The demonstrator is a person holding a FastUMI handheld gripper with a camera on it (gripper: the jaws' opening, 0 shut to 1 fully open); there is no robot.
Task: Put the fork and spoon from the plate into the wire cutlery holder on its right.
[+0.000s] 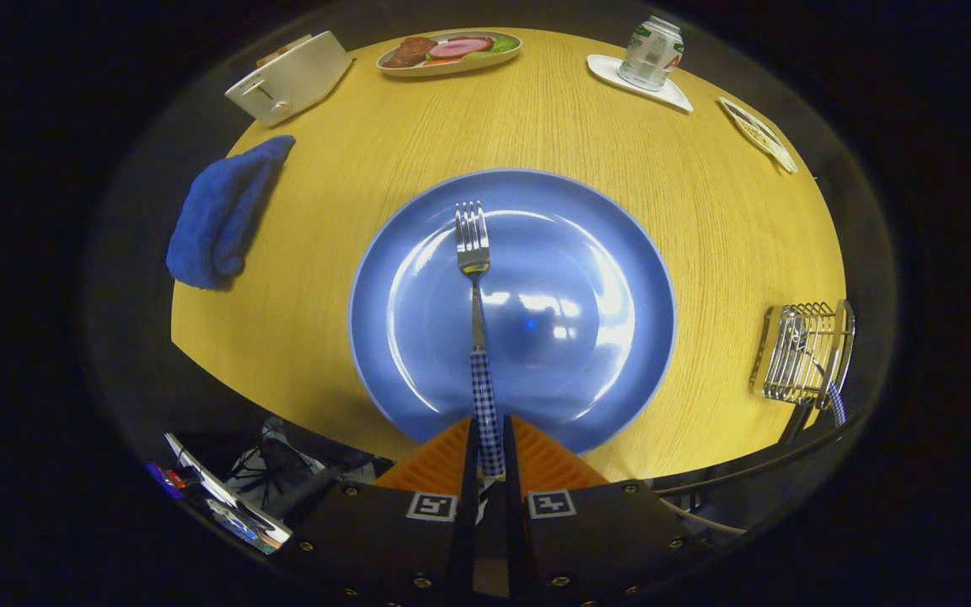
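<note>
Fork point(474, 287) over blue plate point(620, 253), holder point(802, 350) rightward

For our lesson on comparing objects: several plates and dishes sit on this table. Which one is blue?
The big round plate just ahead of the gripper, under the fork its fingers grip. The dish with food and the one under the can are pale.

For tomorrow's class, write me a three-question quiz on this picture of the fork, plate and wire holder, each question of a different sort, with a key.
1. True or false: the gripper is shut on the fork by its checked handle.
2. Which lies beside the toaster?
A. the blue cloth
B. the can
C. the wire holder
3. Fill in: the fork's prongs point away from the fingers and show over the blue ____.

Key
1. True: both fingers press the handle.
2. A.
3. plate.
</note>
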